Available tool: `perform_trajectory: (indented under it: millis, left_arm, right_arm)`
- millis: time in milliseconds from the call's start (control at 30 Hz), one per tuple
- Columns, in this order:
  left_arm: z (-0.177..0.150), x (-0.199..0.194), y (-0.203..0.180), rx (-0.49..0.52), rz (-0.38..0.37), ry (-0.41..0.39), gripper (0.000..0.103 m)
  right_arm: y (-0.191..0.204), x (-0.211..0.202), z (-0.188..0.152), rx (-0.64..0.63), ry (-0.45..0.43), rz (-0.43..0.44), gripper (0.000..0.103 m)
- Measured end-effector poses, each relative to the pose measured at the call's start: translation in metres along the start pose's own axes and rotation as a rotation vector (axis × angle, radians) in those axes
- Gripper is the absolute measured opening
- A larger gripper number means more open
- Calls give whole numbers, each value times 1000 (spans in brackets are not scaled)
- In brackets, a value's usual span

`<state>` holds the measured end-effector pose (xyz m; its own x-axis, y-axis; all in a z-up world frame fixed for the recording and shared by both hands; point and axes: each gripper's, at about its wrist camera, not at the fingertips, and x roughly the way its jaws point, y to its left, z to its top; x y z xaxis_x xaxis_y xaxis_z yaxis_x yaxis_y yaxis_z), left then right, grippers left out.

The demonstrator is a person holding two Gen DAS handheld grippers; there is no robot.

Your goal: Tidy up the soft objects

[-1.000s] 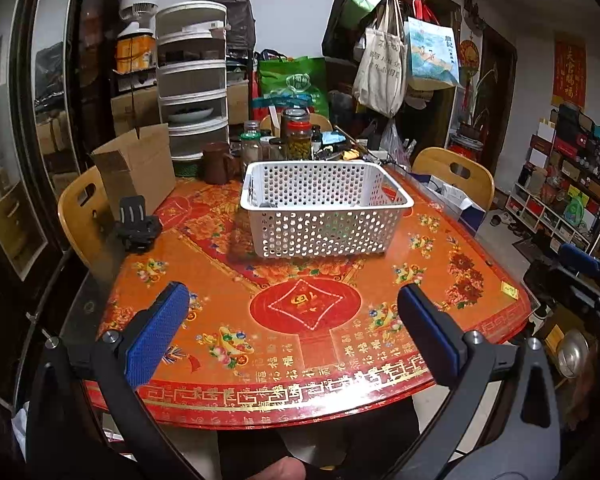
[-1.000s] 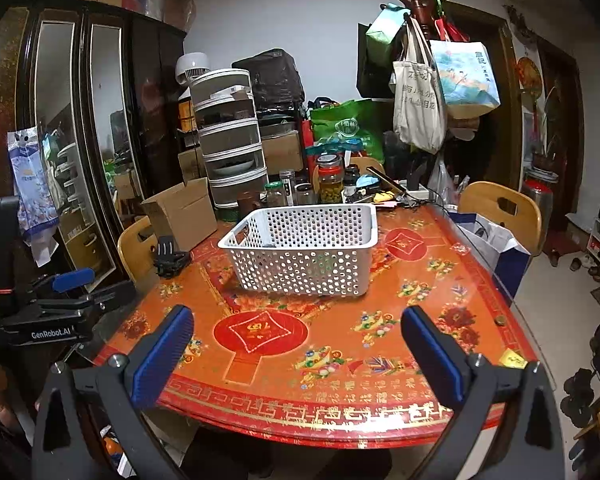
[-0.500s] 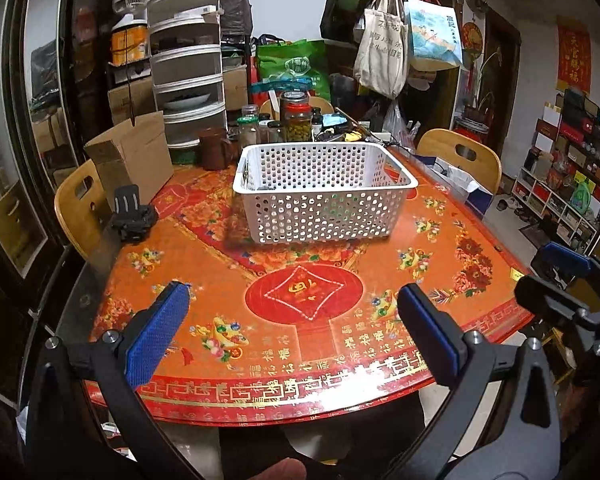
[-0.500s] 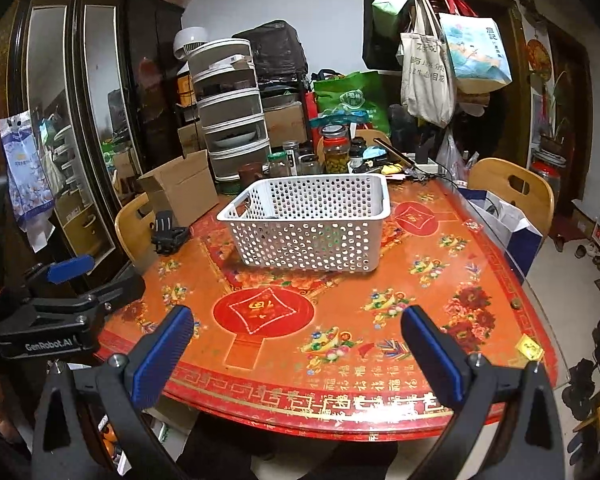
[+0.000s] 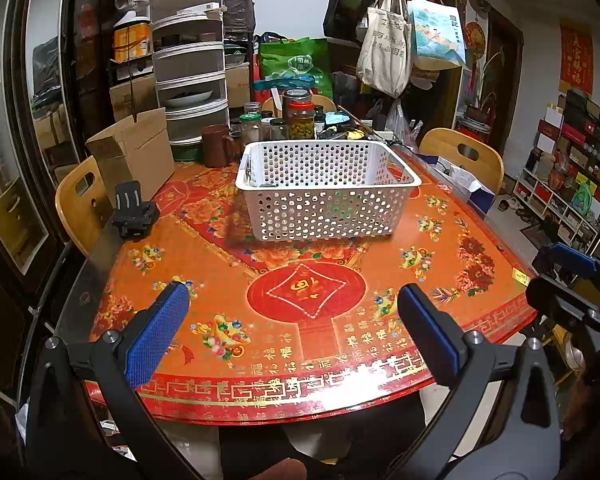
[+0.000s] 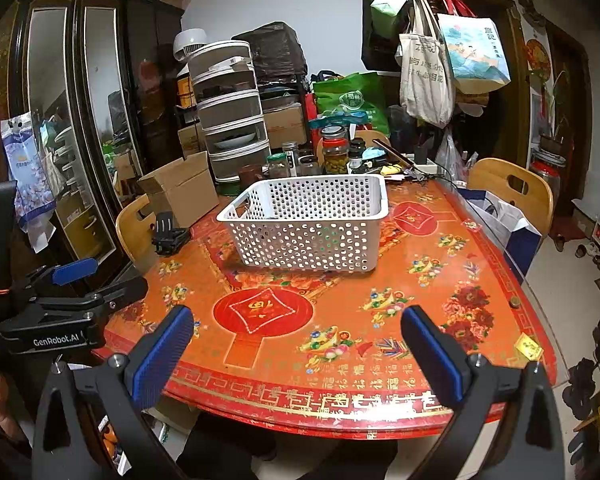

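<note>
Basket [image 5: 326, 190]: one, white perforated plastic, rectangular, standing at centre frame on the table [image 5: 260, 344], a glossy red-orange top with printed florals. Contents mostly hidden behind the wall. Left gripper [image 5: 294, 322], lower frame, fingers spread wide, holding nothing; blue ribbed pads [image 5: 158, 334]. Right gripper [image 6: 296, 342] likewise spread and unloaded. One cardboard box [image 5: 134, 152] at left; glass jars [image 5: 300, 120] behind; two wooden chairs visible.
</note>
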<state>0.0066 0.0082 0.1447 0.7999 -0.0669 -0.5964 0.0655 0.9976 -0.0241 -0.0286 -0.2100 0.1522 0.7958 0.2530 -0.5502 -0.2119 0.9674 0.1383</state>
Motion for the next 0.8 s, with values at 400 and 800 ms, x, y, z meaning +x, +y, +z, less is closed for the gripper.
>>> perform_trajectory:
  millis: [400,800]
  left_arm:
    - [-3,0,1,1,-4,1,103]
    - [-4,2,1,4,-5,6,103]
  right_arm:
    - [1,-1,-1,2,1,1,103]
    - [2,-3,0,3,1,6,103]
